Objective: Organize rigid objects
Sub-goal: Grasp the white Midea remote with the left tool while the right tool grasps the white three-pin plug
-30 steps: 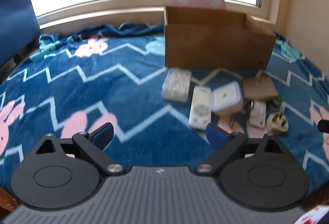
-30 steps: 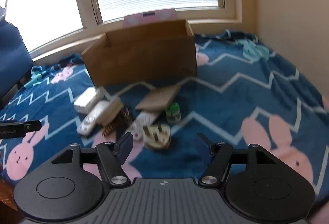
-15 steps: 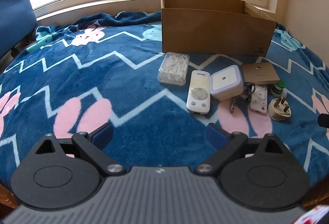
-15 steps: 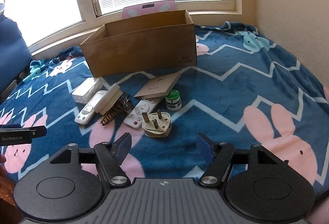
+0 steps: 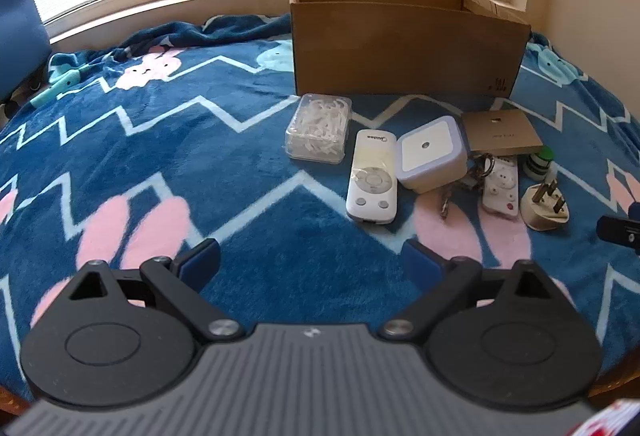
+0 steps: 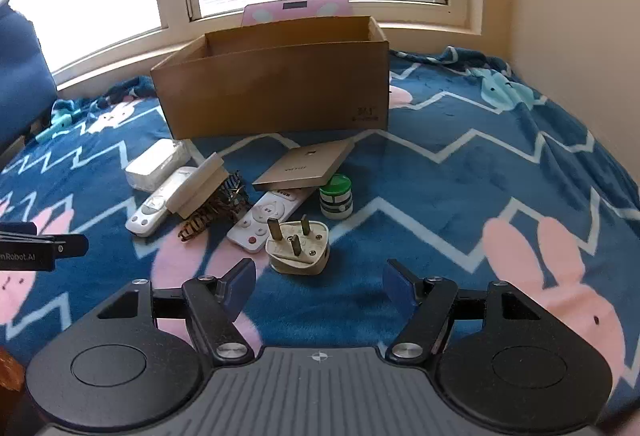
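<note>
Both claws are gaping with nothing in them, left gripper (image 5: 311, 263) and right gripper (image 6: 319, 283) hovering over the blanket (image 5: 160, 156). The plug (image 6: 298, 248) sits at 12 o'clock just past the right one, with the cardboard box (image 6: 276, 84) further back at 12.

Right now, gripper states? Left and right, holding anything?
Left gripper: open, nothing between its fingers.
Right gripper: open, empty; the three-pin plug lies on the blanket just ahead of it.

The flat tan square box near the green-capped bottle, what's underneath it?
The flat tan square box rests tilted on the small white remote, covering its far end. Anything else beneath is hidden.
</note>
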### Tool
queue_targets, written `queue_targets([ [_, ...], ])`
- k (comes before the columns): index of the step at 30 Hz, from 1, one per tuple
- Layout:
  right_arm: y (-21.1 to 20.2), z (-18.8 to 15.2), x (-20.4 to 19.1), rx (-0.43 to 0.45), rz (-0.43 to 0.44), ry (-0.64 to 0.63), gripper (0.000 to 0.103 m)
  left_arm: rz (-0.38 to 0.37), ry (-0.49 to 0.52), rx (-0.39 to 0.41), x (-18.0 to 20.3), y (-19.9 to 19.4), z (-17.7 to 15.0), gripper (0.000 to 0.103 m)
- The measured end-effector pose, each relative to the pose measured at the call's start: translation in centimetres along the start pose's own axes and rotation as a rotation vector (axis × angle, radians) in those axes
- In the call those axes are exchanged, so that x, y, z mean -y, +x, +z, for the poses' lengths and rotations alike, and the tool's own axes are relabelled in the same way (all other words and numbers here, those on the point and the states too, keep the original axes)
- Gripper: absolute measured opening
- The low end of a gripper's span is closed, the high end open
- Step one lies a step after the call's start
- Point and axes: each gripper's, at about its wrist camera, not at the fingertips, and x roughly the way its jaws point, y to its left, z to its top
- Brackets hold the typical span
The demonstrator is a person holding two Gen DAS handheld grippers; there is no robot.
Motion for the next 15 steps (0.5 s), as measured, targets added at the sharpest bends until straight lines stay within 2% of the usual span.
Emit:
queue_targets([
  [8,3.2,-0.2,-0.3,-0.039,0.003,-0.007,0.067,-0.039,0.049,0.001,0.8,2.7,0.3,0.094],
  [15,4.8,-0.1,-0.5,-0.043,0.001,-0.007,0.067,-0.059,0.100,0.010,1.7,5.3,1.1,0.088],
])
